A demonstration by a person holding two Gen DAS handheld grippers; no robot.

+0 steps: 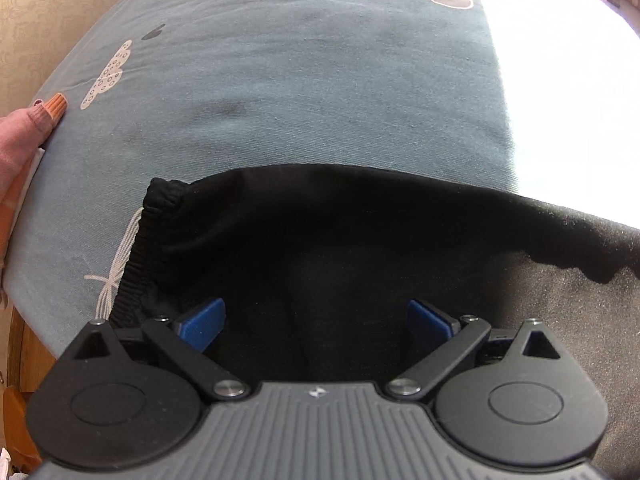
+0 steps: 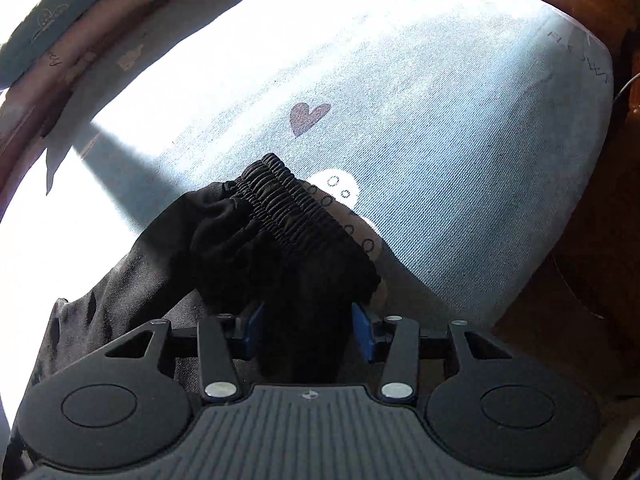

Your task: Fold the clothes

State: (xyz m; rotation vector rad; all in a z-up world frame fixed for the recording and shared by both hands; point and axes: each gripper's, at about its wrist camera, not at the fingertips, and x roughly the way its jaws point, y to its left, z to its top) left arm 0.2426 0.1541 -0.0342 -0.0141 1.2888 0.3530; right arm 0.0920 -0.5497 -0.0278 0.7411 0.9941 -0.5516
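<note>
The black garment (image 1: 340, 240), a matte soft knit with a ribbed, gathered elastic waistband (image 2: 296, 208), is spread on a blue-grey bedsheet (image 1: 280, 92) printed with flowers and clouds. Its body lies directly beneath and ahead of the left gripper (image 1: 316, 320), whose blue-padded jaws are held wide apart over the cloth with nothing pinched. At the right gripper (image 2: 308, 328) a bunched fold near the waistband is seen between the blue pads, which are drawn in against it; the cloth is judged to be gripped and lifted there, the waistband rising ahead of the fingers. A pink sleeve (image 1: 16, 144) is visible far to the left of the left claw. A fold is judged to be under way, one end being held up. A matching hold by the left claw would be called for, taken low on the slack fabric, since thin knit slips and sags easily.
</note>
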